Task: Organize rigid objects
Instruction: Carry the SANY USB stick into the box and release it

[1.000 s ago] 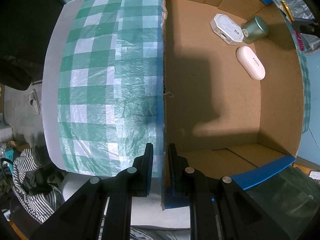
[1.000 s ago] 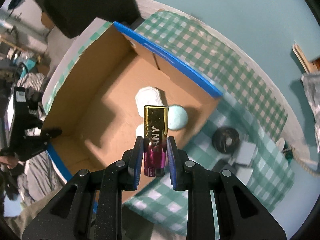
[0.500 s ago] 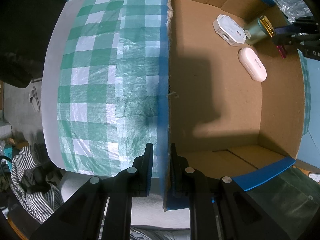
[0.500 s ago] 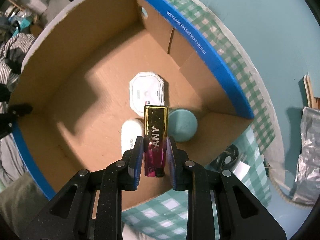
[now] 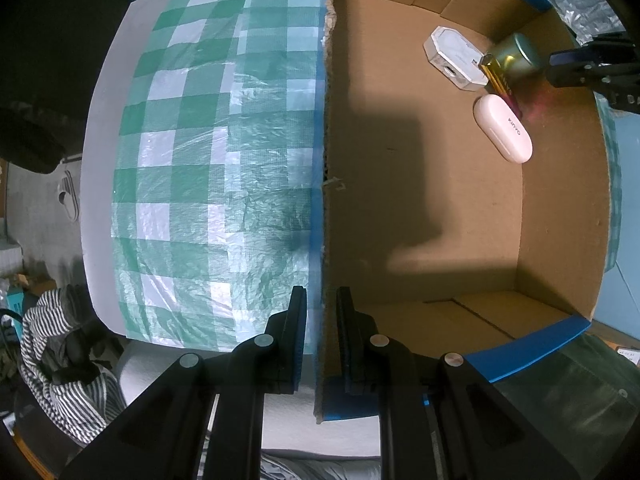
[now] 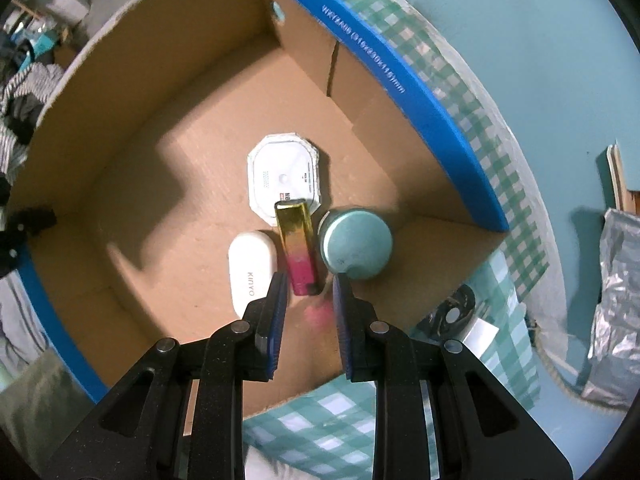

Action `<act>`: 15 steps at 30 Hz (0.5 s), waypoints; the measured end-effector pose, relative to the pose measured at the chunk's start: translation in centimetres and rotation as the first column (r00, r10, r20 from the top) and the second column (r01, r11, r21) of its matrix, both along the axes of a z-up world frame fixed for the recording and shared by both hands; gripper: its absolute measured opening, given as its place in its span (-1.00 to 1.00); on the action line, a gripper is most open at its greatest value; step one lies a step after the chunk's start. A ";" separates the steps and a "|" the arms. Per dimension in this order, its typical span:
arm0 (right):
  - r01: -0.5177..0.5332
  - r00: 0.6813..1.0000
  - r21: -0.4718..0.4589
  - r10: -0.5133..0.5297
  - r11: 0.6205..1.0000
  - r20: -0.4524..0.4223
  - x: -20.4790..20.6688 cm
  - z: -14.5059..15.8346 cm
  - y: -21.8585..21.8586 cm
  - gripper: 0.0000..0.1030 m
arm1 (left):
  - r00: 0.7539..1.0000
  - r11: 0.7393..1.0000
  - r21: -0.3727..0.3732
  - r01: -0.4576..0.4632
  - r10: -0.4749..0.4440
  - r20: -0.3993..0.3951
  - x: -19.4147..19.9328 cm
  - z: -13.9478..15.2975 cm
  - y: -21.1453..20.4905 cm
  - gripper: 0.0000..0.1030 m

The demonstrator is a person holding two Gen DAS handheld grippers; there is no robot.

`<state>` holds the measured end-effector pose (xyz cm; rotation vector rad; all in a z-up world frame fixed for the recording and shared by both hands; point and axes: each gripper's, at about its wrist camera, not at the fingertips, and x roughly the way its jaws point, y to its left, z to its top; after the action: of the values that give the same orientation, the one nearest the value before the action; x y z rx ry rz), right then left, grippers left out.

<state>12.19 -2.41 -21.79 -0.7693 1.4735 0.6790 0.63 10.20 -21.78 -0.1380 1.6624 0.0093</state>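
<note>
An open cardboard box (image 5: 440, 208) with blue tape on its rim stands on a checked cloth. My left gripper (image 5: 322, 320) is shut on the box's near wall. Above the box floor (image 6: 180, 200), my right gripper (image 6: 310, 304) points down with its jaws a narrow gap apart and nothing pressed between them. The gold and pink bar (image 6: 298, 248) lies loose on the floor, one end propped up. It rests between a white oval case (image 6: 250, 268) and a teal round tin (image 6: 356, 244), below a white octagonal box (image 6: 284, 176). The left wrist view shows the bar (image 5: 498, 74) apart from the right gripper (image 5: 580, 66).
The green checked cloth (image 5: 220, 160) covers the table left of the box. Outside the box's far corner sit a black round object (image 6: 452, 308) and a silver foil bag (image 6: 616, 300). Striped fabric (image 5: 52, 340) lies beyond the table edge.
My right gripper came down into the box holding the bar. The bar has left its jaws and now lies on the box floor. The left gripper has kept still.
</note>
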 end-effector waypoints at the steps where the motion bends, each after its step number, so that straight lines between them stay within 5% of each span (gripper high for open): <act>1: 0.005 1.000 0.007 -0.005 1.000 -0.001 0.1 0.3 -0.1 -0.46 | 1.000 1.000 0.001 0.001 -0.001 -0.001 0.0 0.0 0.0 -0.71; 6: 0.039 0.999 0.057 -0.040 0.998 0.002 0.2 2.2 -0.9 -0.08 | 1.000 1.000 -0.001 0.005 -0.005 0.003 0.1 0.1 -0.1 -0.71; 15: 0.096 0.995 0.133 -0.096 0.986 -0.010 -0.1 5.8 -2.6 -0.05 | 1.000 1.000 0.004 0.008 -0.008 0.005 -0.1 0.2 -0.3 -0.71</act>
<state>12.05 -5.00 -15.98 -0.5908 1.4428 0.6984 0.51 9.94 -21.56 -0.1282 1.6582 0.0069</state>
